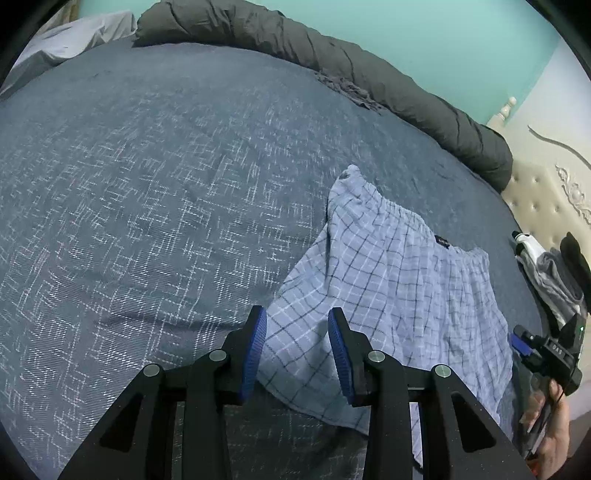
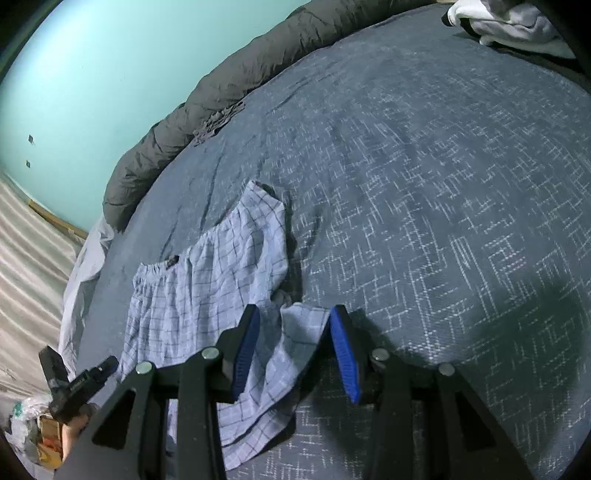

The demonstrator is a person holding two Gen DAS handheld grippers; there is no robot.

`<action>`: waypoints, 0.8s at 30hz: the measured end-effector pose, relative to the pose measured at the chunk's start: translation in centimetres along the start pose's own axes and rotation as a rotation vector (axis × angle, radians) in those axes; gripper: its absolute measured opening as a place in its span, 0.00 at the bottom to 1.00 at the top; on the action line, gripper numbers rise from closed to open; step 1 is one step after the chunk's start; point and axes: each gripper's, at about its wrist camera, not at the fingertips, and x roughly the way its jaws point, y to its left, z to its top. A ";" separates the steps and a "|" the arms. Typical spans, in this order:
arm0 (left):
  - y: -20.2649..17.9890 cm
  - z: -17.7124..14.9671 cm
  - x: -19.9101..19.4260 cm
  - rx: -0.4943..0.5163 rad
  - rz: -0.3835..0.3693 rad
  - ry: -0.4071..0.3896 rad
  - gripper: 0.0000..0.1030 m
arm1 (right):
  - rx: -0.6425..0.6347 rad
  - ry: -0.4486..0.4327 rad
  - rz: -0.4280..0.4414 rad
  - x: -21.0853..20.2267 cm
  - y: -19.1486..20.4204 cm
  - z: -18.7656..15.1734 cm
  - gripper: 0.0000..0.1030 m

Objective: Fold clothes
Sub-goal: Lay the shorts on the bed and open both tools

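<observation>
A pair of light blue checked shorts [image 1: 399,273] lies on the dark blue patterned bedspread [image 1: 147,184], waistband away from me. My left gripper [image 1: 297,321] is open, its blue pads above the near leg hem of the shorts, holding nothing. In the right wrist view the same shorts [image 2: 207,280] lie at lower left, with one leg bunched. My right gripper [image 2: 295,317] is open over that bunched leg edge, and cloth lies between the blue pads without being pinched. The other gripper shows at each view's edge [image 1: 546,354] [image 2: 77,387].
A rolled dark grey duvet [image 1: 332,48] runs along the far edge of the bed by the teal wall. A cream tufted headboard [image 1: 543,192] stands at the right. Grey clothes [image 1: 557,280] lie at the bed's right edge. White clothes [image 2: 509,22] sit at the far corner.
</observation>
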 end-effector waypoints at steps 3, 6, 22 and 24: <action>0.0 -0.1 0.6 -0.005 0.002 0.004 0.37 | -0.029 -0.005 -0.001 -0.1 0.1 -0.2 0.39; 0.7 -0.3 1.0 -0.014 0.023 0.001 0.37 | -0.013 -0.025 -0.007 -0.4 -0.5 0.0 0.39; 1.6 -0.3 1.4 -0.030 0.013 0.012 0.18 | -0.075 0.010 -0.026 0.9 0.5 -0.2 0.03; 1.5 -0.3 1.4 -0.030 0.010 0.013 0.12 | -0.070 -0.006 -0.025 0.4 0.4 -0.1 0.02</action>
